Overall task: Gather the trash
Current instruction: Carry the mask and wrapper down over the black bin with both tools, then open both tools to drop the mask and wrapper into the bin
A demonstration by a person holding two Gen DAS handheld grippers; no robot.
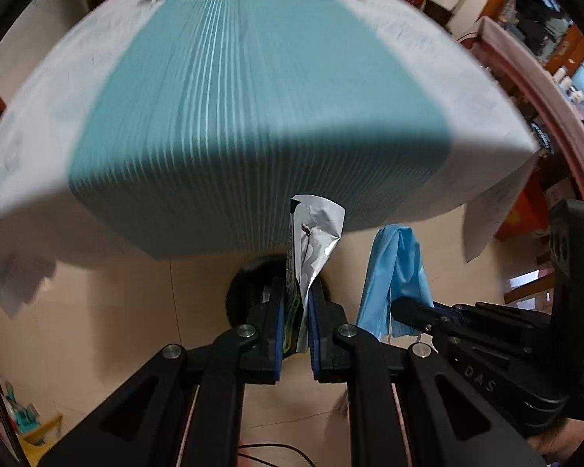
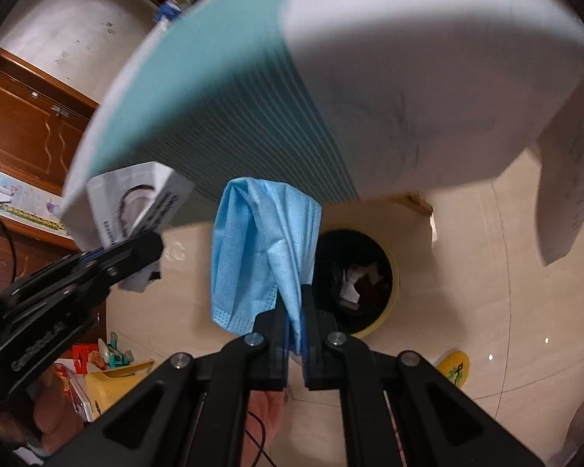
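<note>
Now both loads hang over the floor, near the table (image 1: 39, 124) edge: left gripper (image 1: 295, 334) clamps a wrapper (image 1: 315, 233), right gripper (image 2: 295, 334) clamps a mask (image 2: 261, 249). Carrying step, I judge; next calls for centring each above the bin (image 2: 385, 311) and letting go.

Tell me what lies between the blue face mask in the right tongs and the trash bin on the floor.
Nothing: in the right wrist view the mask hangs from the shut right tongs just left of the bin, with only air and bare floor tile there.
</note>
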